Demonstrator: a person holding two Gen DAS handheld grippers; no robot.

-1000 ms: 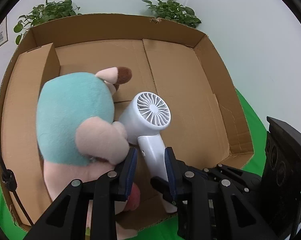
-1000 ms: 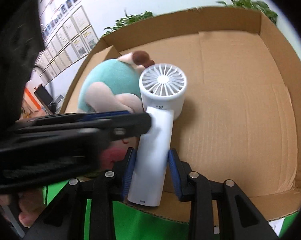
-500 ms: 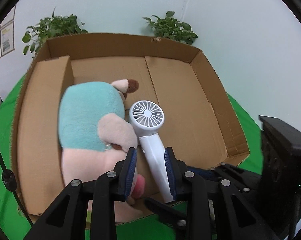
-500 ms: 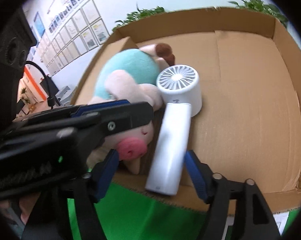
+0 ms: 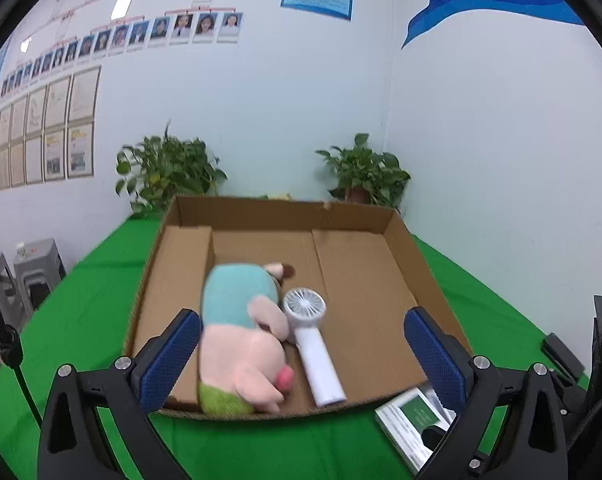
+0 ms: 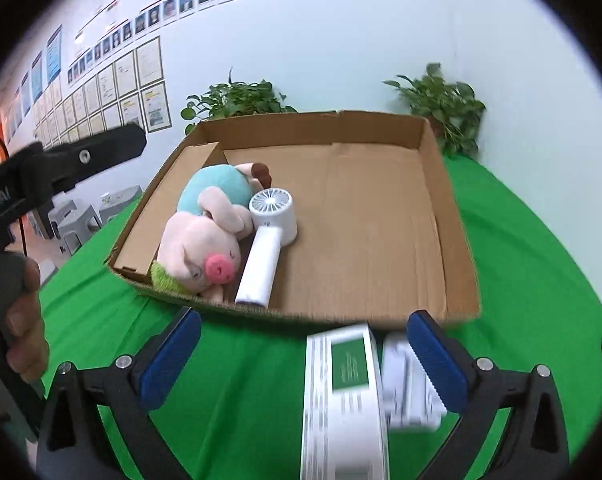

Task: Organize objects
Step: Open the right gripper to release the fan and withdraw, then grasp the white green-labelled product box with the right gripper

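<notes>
The left claw (image 5: 303,354) stands wide open and empty, its two black plastic fingers faced with blue, finely knurled pads (image 5: 169,354). It hovers over the near edge of the shallow brown corrugated cardboard box (image 5: 381,216), pointing level along it. Framed between its fingers but beyond them, inside the box, lies the soft plush pig toy with pink head, teal back and green hem (image 5: 243,336), snout toward the claw. Touching the pig's right side is the smooth white plastic handheld fan (image 5: 311,332), its round grilled head farther in and its straight handle reaching toward the box's near wall.

The right claw (image 6: 303,354) is likewise spread wide and holds nothing; it is poised above the green cloth tabletop (image 6: 541,240), outside the box's near wall. Between its fingers, on the cloth, lies a white rectangular carton with a green label (image 6: 345,396), blurred, and just beside it a second white packet (image 6: 407,392), too blurred to identify. The pig and fan lie ahead and to the left, inside the box. At the left edge, a hand (image 6: 23,320) grips the other tool's dark handle.
</notes>
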